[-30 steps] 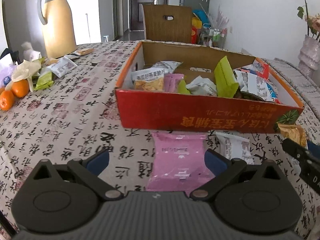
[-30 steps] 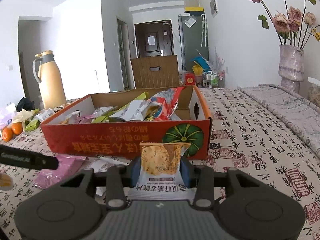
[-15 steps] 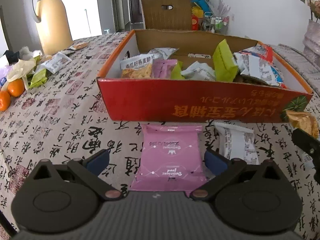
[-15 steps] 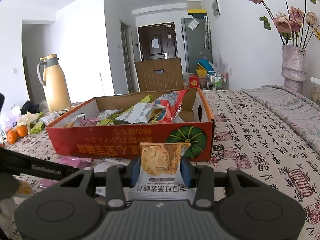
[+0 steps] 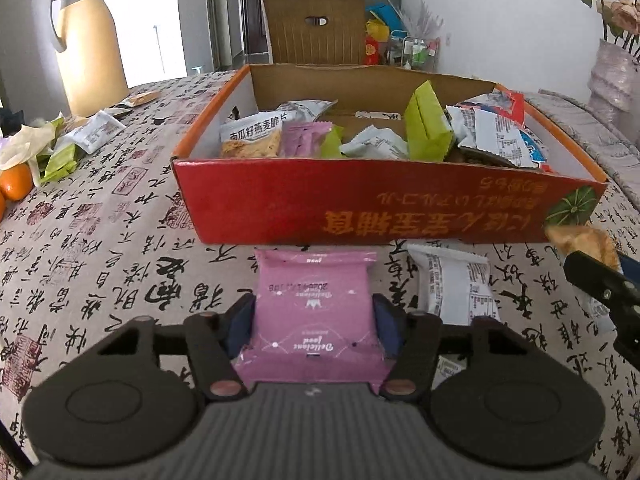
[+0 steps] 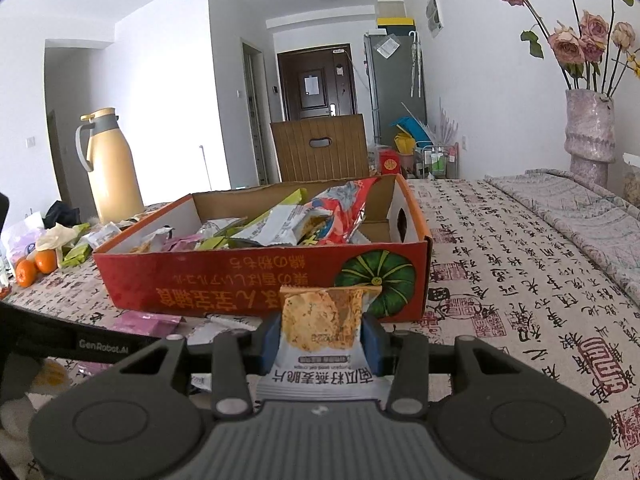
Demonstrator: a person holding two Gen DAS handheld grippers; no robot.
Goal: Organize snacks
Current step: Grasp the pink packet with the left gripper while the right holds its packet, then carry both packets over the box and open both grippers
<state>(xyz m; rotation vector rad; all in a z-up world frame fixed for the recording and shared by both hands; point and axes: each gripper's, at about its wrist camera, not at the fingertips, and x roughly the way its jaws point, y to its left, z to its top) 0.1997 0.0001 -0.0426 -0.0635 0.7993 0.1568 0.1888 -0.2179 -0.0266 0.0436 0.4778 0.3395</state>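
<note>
Left gripper (image 5: pixel 314 316) has just been closing, with the pink packet (image 5: pixel 314 312) between its jaws; both blue pads (image 5: pixel 240 320) now sit against the packet's sides, so it reads as pinched. Packet lies flat on the tablecloth (image 5: pixel 100 240), just in front of the red box (image 5: pixel 380 208), far edge close to the box wall. White packet (image 5: pixel 452 284) lies just to its right on the cloth, apart from the pads. Right gripper (image 6: pixel 322 340) is clamped on an oat-crisp packet (image 6: pixel 322 316), held upright between its pads, raised off the cloth in front of the pumpkin print on the box's near corner; can't tell if the packet touches the box. Same packet shows at the right edge of the left view, with the right gripper's finger under it. Box is open-topped and holds a loose pile of snacks: green pouch (image 5: pixel 426 128) standing on end, another oat-crisp packet (image 5: pixel 256 140), pink one (image 5: pixel 304 138), white wrappers. More snacks (image 5: pixel 84 140) and oranges (image 5: pixel 14 182) lie on the cloth far left, near a yellow thermos (image 5: pixel 90 44).
</note>
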